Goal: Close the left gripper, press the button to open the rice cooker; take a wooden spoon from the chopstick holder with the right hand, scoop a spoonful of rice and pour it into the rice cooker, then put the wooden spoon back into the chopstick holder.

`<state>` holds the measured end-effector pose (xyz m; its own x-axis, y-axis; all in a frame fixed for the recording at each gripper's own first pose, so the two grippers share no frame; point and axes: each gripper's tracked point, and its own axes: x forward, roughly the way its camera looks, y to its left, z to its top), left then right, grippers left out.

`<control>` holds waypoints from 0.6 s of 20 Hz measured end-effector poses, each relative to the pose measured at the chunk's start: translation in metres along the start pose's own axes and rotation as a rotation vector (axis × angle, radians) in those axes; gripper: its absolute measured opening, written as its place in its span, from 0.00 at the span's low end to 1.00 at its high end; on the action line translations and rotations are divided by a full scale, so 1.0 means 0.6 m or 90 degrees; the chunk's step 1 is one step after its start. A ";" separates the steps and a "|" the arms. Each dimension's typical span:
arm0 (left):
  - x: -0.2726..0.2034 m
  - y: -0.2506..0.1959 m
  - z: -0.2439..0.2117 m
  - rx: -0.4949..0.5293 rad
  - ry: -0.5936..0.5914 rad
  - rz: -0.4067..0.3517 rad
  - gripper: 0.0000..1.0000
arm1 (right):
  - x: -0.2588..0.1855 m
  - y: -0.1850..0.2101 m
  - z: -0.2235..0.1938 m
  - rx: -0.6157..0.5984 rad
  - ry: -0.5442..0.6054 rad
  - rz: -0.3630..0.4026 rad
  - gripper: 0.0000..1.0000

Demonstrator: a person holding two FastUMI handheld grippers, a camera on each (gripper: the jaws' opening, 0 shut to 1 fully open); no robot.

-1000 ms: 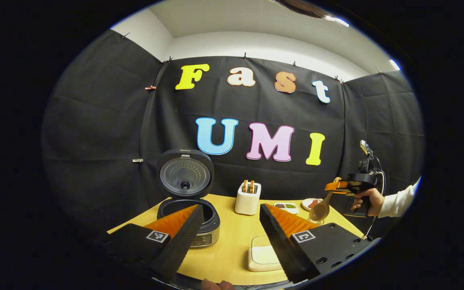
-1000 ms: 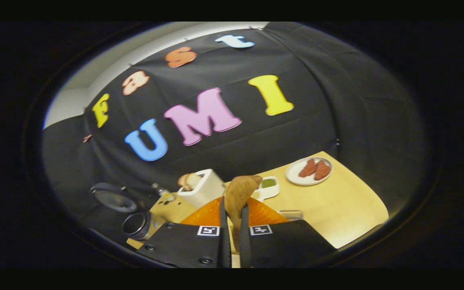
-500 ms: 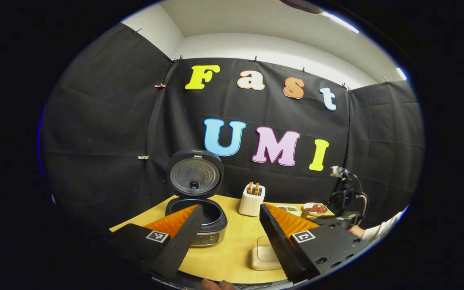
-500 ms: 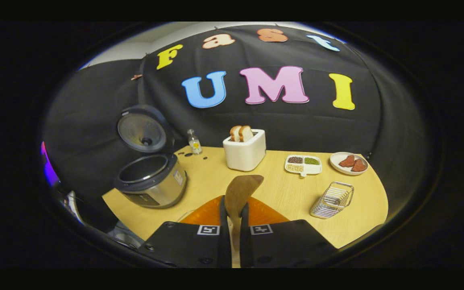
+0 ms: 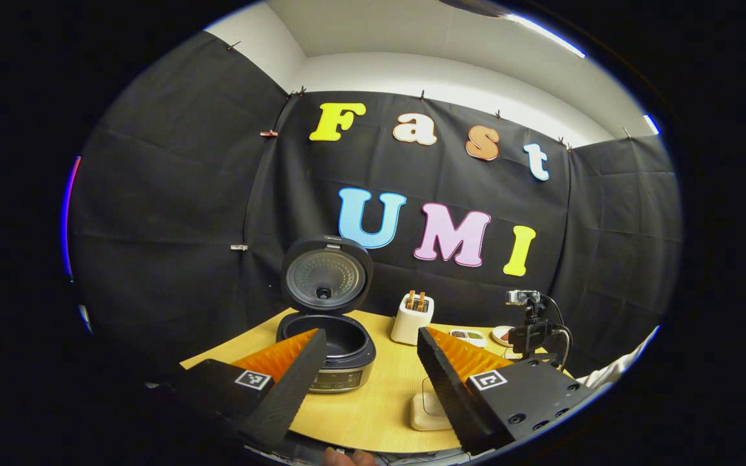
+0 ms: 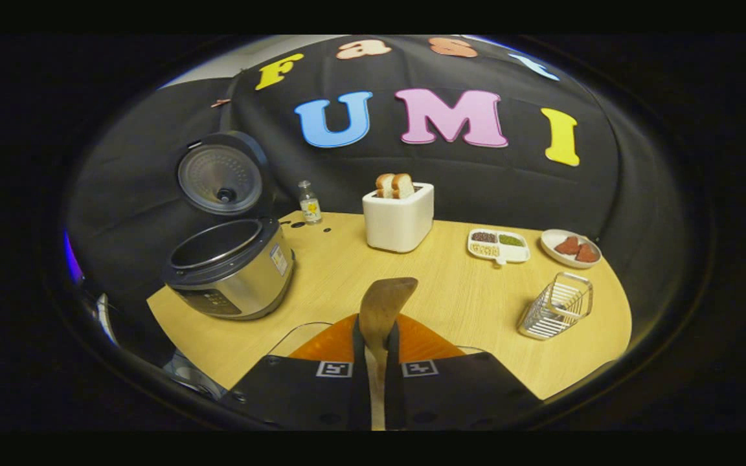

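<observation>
A: Holding the spoon (image 6: 383,310), the right gripper (image 6: 377,336) has both fingers pressed on its handle. The bowl end sticks up and forward over the table (image 6: 463,304).

B: And the left gripper (image 5: 366,362)?

A: Its fingers are wide apart with nothing between them. It hangs over the near edge of the table.

B: Where is the cooker (image 6: 230,265)?

A: On the left side of the table, in the right gripper view. Its lid (image 6: 221,178) stands straight up, and the pot looks dark inside. In the left gripper view the cooker (image 5: 334,346) sits just past the left finger.

B: What else is there?

A: A wire holder (image 6: 557,307) stands at the right, near the table edge. Behind it is a plate (image 6: 570,248) with red pieces, and beside that a small tray (image 6: 499,244). A white toaster (image 6: 399,217) with bread is in the middle at the back. A little bottle (image 6: 309,204) stands near the cooker. A pale dish (image 5: 428,408) lies between the left gripper's fingers, farther off.
</observation>
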<state>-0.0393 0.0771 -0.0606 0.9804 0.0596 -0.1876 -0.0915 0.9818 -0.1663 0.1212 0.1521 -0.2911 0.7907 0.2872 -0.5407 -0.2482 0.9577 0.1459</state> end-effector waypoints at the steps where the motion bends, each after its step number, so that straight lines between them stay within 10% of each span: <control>1: 0.001 0.001 0.001 -0.002 0.000 0.000 0.95 | 0.001 -0.001 -0.003 0.036 0.005 0.000 0.13; 12: 0.006 -0.010 0.000 0.013 0.010 -0.006 0.95 | -0.012 -0.054 0.012 0.470 0.024 0.042 0.13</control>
<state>-0.0353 0.0714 -0.0603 0.9785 0.0476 -0.2006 -0.0783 0.9858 -0.1482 0.1275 0.1191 -0.2859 0.7644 0.3561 -0.5375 0.1566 0.7062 0.6905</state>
